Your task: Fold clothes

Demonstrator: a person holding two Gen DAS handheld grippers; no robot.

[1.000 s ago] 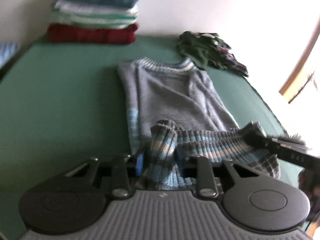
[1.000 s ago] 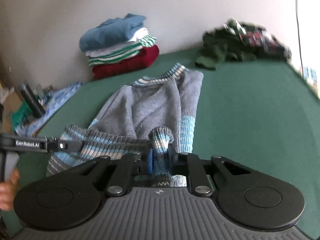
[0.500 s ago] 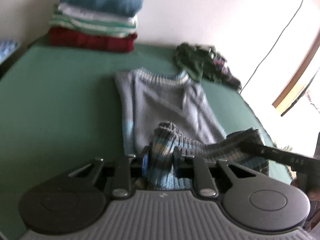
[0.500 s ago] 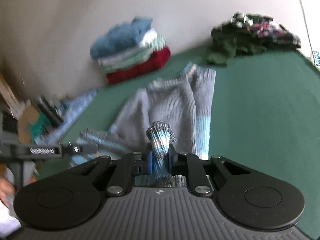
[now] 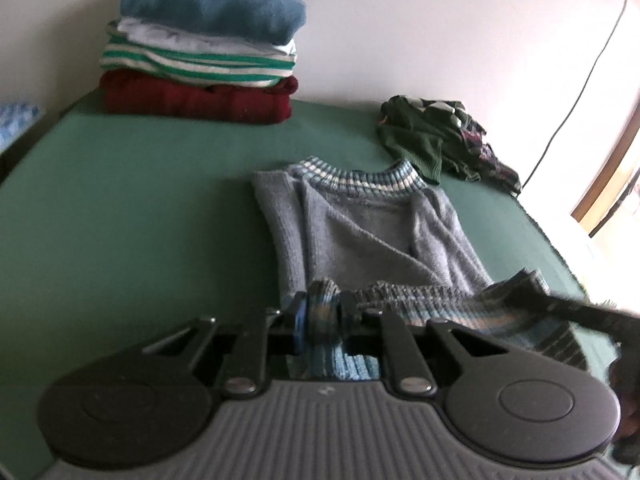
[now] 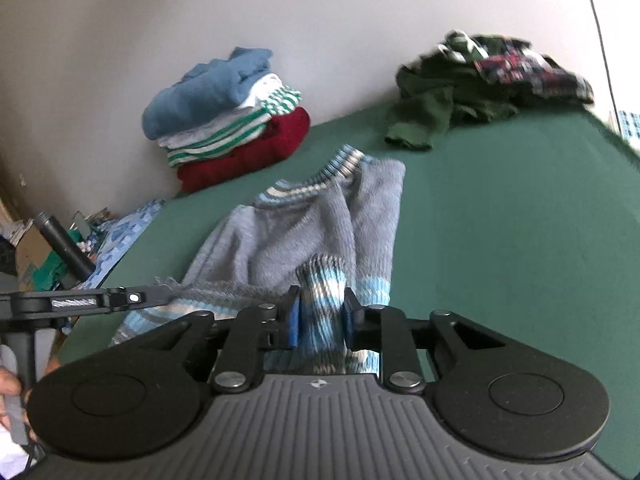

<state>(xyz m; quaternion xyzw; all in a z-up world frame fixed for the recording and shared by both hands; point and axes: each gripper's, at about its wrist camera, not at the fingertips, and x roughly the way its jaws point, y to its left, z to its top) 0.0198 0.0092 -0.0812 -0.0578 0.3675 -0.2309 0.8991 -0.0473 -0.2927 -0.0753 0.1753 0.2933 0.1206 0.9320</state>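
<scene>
A grey knit sweater (image 5: 372, 236) with a blue-and-white striped collar lies on the green table (image 5: 140, 200), sleeves folded in. My left gripper (image 5: 323, 307) is shut on the left corner of its striped hem, lifted off the table. My right gripper (image 6: 321, 306) is shut on the other hem corner of the sweater (image 6: 304, 232). The hem stretches between them. The right gripper (image 5: 560, 308) shows at the right edge of the left wrist view, and the left gripper (image 6: 80, 302) reaches in from the left of the right wrist view.
A stack of folded clothes (image 5: 204, 44), blue on top and red at the bottom, stands at the back left against the wall. A crumpled dark green and plaid heap (image 5: 440, 140) lies at the back right. Clutter (image 6: 60, 248) sits beyond the table's left edge.
Both grippers have carried the raised hem forward, toward the collar, over the sweater's body. The visible stretch of grey body has shortened.
</scene>
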